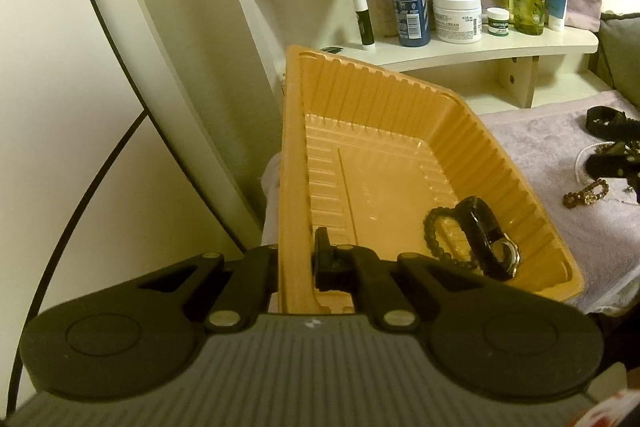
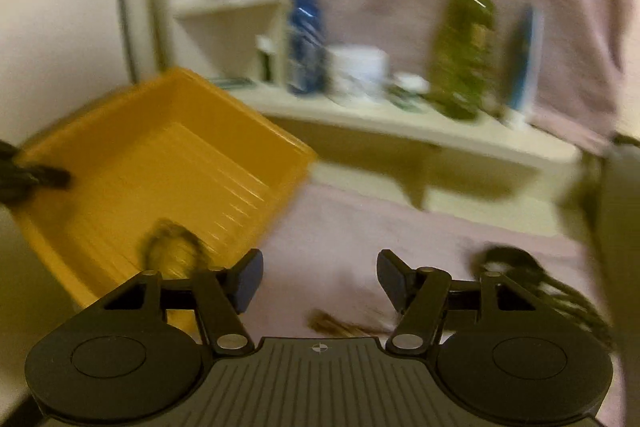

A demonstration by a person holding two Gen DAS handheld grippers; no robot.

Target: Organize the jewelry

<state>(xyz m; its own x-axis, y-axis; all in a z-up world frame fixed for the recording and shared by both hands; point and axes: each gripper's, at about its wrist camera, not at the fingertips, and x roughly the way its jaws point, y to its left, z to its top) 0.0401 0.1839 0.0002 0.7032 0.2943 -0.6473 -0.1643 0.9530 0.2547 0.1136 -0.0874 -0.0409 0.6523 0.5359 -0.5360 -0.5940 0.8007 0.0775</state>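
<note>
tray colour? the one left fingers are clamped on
Orange, ribbed walls. The tray shows best in the left wrist view.

Dim, warm yellowish indoor light, perhaps from above. The left wrist view is sharp, with fisheye bending and dark corners. The right wrist view is heavily motion-blurred, especially its upper half.

The orange ribbed plastic tray (image 1: 400,147) sat tilted, its near left wall clamped between the left gripper's (image 1: 298,263) closed fingers. In its lower corner, just right of that claw, lay a dark beaded bracelet (image 1: 436,231) touching a black watch (image 1: 488,239). Farther right, well beyond the tray, a gold-brown beaded piece (image 1: 586,193) and a tangle of dark jewelry (image 1: 612,135) lay on the pale lilac towel (image 1: 540,147).
</note>
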